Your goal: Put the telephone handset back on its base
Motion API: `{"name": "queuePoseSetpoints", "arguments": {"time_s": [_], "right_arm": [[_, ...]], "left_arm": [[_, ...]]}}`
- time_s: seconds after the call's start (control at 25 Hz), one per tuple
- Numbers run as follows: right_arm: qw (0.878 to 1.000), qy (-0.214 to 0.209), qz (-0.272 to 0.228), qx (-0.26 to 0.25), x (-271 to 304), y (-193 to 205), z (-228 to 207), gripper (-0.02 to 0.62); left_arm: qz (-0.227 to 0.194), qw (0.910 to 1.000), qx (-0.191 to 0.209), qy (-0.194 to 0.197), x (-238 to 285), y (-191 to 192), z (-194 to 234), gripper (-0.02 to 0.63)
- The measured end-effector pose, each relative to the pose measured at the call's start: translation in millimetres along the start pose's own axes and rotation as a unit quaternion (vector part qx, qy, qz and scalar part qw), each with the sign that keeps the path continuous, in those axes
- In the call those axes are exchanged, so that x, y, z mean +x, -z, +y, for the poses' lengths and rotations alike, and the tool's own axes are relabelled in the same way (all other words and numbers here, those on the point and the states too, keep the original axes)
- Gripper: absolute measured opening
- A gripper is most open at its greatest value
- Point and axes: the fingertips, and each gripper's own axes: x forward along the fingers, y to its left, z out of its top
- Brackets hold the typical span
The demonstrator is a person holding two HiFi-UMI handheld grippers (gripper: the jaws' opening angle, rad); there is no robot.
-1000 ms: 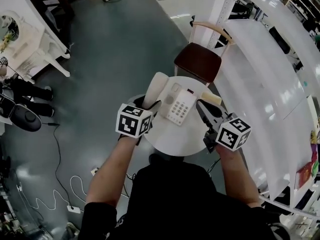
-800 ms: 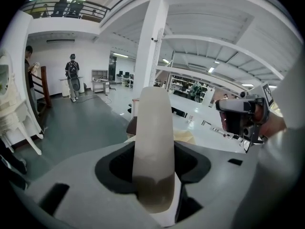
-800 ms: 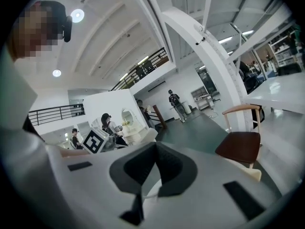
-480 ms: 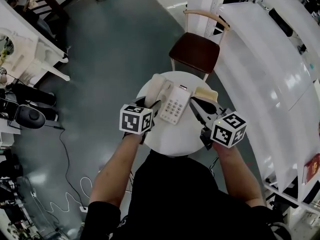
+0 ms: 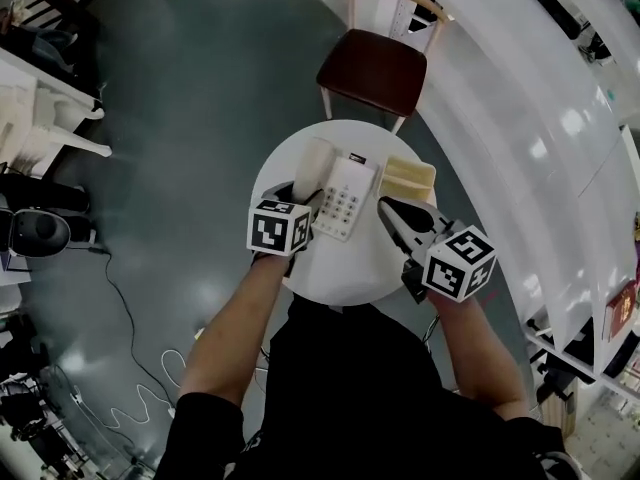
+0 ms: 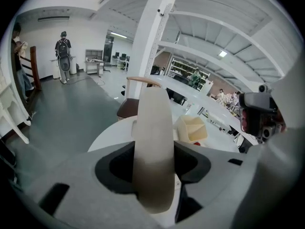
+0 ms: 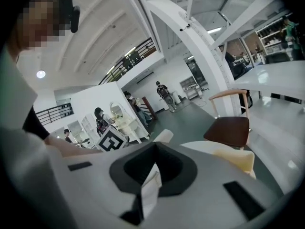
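In the head view a cream telephone handset (image 5: pixel 312 166) lies lengthwise over the left side of the white keypad base (image 5: pixel 342 200) on a round white table (image 5: pixel 350 268). My left gripper (image 5: pixel 303 198) is shut on the handset's near end. In the left gripper view the handset (image 6: pixel 152 142) stands upright, pinched between both jaws of the left gripper (image 6: pixel 153 168). Whether it touches the base I cannot tell. My right gripper (image 5: pixel 388 208) hovers over the table's right side, its jaws together on nothing; the right gripper (image 7: pixel 147 180) shows only a thin pale slit.
A cream open box (image 5: pixel 408 180) sits on the table beside the base, just beyond my right gripper. A brown-seated chair (image 5: pixel 372 68) stands behind the table. White shelving (image 5: pixel 520 138) runs along the right. Cables (image 5: pixel 130 368) trail on the grey floor at left.
Both grippers have come down towards the table, the left one still carrying the handset beside the base. The head camera has shifted, so the table sits higher in view.
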Motion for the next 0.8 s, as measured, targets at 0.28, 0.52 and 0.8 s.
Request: {"name": "queuePoseSetpoints", "arguments": {"time_s": [0.28, 0.52, 0.8], "right_arm": [[0.999, 0.029, 0.015, 0.023, -5, 28, -15, 0.006], [0.998, 0.043, 0.02, 0.035, -14, 42, -20, 0.006], [0.997, 0.052, 0.024, 0.044, -21, 53, -27, 0.006]], "left_arm": [[0.027, 0.9996, 0.007, -0.007, 33, 18, 18, 0.218], [0.057, 0.9983, 0.007, -0.012, 53, 35, 26, 0.218], [0.082, 0.9962, -0.001, -0.031, 65, 45, 35, 0.219]]}}
